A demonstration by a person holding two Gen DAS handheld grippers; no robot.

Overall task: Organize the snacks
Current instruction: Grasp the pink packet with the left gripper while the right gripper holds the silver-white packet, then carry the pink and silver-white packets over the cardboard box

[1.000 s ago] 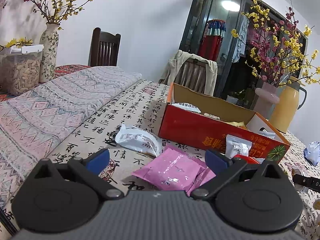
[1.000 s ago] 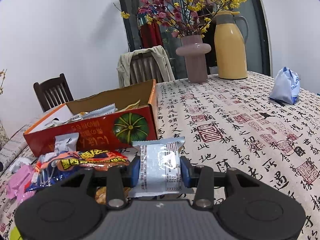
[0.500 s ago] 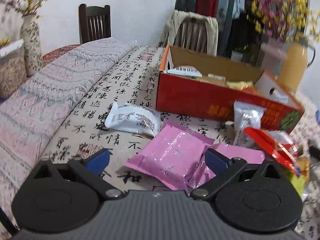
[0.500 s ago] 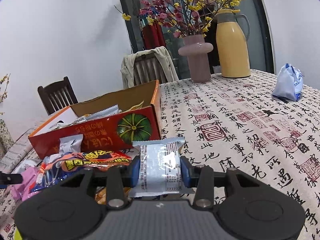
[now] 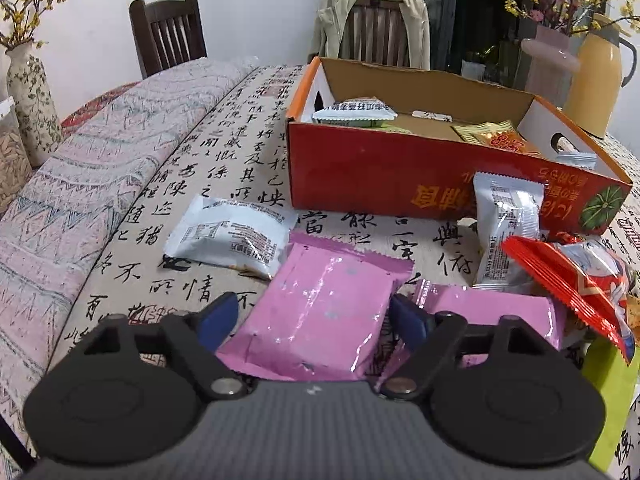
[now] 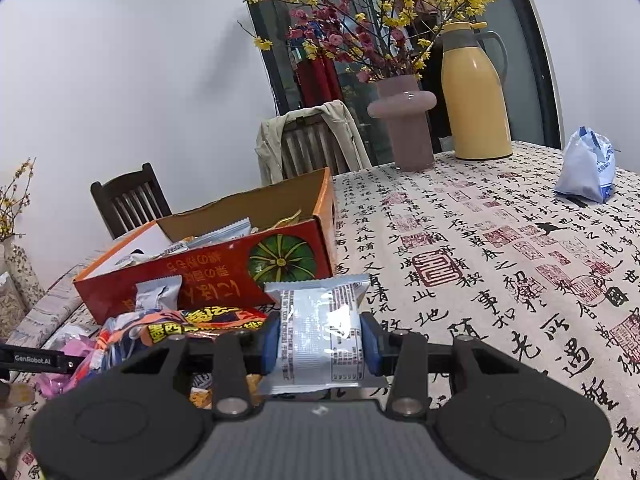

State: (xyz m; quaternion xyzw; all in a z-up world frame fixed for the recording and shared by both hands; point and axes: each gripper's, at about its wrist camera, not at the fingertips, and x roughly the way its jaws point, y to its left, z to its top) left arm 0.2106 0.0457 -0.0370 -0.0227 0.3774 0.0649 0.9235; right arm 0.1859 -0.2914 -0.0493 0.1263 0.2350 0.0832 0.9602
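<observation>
Left gripper [image 5: 310, 316]: jaws are closing, with a pink packet [image 5: 320, 312] lying flat between the blue pads; the pads are not yet seen pressing on it. A second ago the jaws stood at their widest and further from the packet, so a pickup is judged to be under way. The packet is a glossy, slightly creased pink pouch with crimped ends, found just in front of the red cardboard box [image 5: 380, 184], overlapping a second pink packet [image 5: 500, 312]. A white packet [image 5: 230, 236] is placed beside it, also in front of the box; a red crisp bag [image 5: 572, 280] and a small silver sachet [image 5: 506, 216] are leaned near the box's front corner. Right gripper [image 6: 320, 346]: kept pinched on a silver packet [image 6: 320, 332], as before, held in front of the box. Several snacks are already lodged inside the box; more are judged left outside.
</observation>
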